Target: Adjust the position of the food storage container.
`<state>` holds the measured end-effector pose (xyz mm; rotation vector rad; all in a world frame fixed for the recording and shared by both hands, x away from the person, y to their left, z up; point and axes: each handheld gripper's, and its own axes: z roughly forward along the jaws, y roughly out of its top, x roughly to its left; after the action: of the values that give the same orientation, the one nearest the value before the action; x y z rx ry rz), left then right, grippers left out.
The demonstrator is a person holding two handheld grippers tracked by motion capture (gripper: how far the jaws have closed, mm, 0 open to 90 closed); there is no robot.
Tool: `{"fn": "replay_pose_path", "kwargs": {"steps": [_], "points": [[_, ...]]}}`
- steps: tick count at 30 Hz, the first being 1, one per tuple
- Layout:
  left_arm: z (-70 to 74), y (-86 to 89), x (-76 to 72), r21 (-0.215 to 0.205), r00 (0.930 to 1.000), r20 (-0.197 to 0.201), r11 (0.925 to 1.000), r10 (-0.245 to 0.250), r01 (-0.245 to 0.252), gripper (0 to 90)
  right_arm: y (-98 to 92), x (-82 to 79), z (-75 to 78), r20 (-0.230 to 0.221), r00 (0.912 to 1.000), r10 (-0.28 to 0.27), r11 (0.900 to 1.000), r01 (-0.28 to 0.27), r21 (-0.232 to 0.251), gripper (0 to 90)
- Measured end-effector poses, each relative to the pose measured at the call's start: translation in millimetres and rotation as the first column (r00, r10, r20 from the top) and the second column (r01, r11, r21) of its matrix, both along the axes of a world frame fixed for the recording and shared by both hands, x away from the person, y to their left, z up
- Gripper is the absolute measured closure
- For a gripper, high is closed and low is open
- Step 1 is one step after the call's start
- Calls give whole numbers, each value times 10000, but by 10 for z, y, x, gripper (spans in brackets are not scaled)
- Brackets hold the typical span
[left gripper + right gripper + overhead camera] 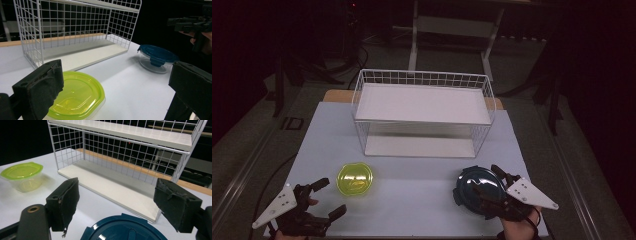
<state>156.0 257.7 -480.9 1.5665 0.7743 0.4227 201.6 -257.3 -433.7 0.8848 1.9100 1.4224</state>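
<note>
While both containers wait outside the rack [422,112], nothing is stored yet.
My right gripper [492,192], jaws apart, hovers over the blue-lidded container [469,187]; my left gripper [324,200], also apart, has the green-lidded container [356,180] at one o'clock.

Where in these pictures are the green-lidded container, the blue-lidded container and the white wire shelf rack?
green-lidded container [356,179]: high view, middle of its lid.
blue-lidded container [156,54]: left gripper view, top of its blue lid.
white wire shelf rack [130,132]: right gripper view, front edge of its upper shelf board.
</note>
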Motion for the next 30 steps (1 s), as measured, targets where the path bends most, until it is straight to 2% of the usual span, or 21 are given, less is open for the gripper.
{"fn": "replay_pose_path", "kwargs": {"steps": [3, 8, 13, 18, 20, 22, 27, 30], "points": [[4, 5, -6, 38, 10000, 31, 10000, 12, -12, 0, -7, 11, 42, 0, 10000, 67, 9999, -67, 147, 202], [0, 3, 0, -17, 10000, 8, 10000, -14, 14, 0, -34, 39, 140, 150, 9999, 43, 9999, -45, 111, 204], [-1, 5, 1, -14, 10000, -13, 10000, -6, 6, 0, -89, 125, 244, -2, 9997, 238, 9989, -237, 395, 206], [-3, 5, 5, -77, 10000, -30, 10000, -6, 6, 0, -130, 225, 361, 259, 9988, 425, 9981, -435, 425, 168], [-4, 7, 6, -70, 10000, -38, 10000, -30, 30, 0, -144, 270, 392, 243, 9991, 349, 9986, -358, 395, 167], [-5, 6, 7, -104, 10000, -45, 9999, -34, 33, 0, -162, 313, 413, 45, 9991, 422, 9975, -424, 560, 168], [-8, 8, 9, -113, 10000, -60, 9999, -49, 48, 0, -217, 429, 448, -243, 9996, 117, 9977, -101, 664, 133], [-8, 11, 10, -116, 10000, -68, 9999, -47, 46, 0, -241, 503, 475, -276, 9993, -248, 9986, 260, 452, 109]]}}
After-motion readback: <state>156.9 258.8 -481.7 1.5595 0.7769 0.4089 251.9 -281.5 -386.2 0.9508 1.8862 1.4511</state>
